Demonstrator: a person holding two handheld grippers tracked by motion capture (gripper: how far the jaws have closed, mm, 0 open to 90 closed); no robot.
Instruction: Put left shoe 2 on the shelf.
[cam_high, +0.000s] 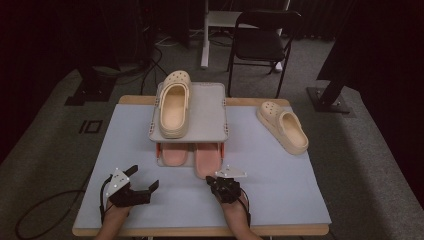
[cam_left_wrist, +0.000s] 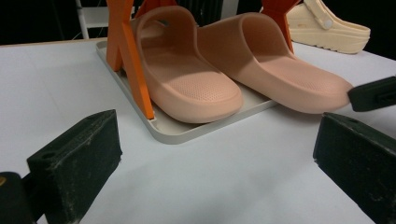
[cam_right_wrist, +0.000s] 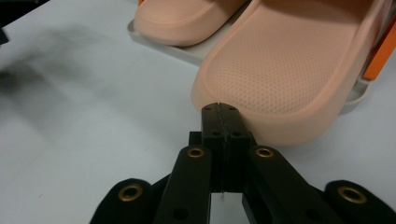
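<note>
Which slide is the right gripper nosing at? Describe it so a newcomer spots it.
Find the grey two-tier rack mid-table; two pink slides sit on its lower shelf. The one meant is the right-hand pink slide, directly ahead of the shut right gripper. Unlike its neighbour, its heel juts out past the shelf's front edge.

black claws (cam_right_wrist: 219, 114), brass screws, grey plates

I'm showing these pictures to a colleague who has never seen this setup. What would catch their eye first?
Probably the small two-level shoe rack at the table's far middle: a cream clog lies on its grey top and a pair of pink slides on the lower tray. A second cream clog lies apart at the right. Nearer, the right gripper, jaws shut, is at the heel of the pink slide that sticks out.
</note>
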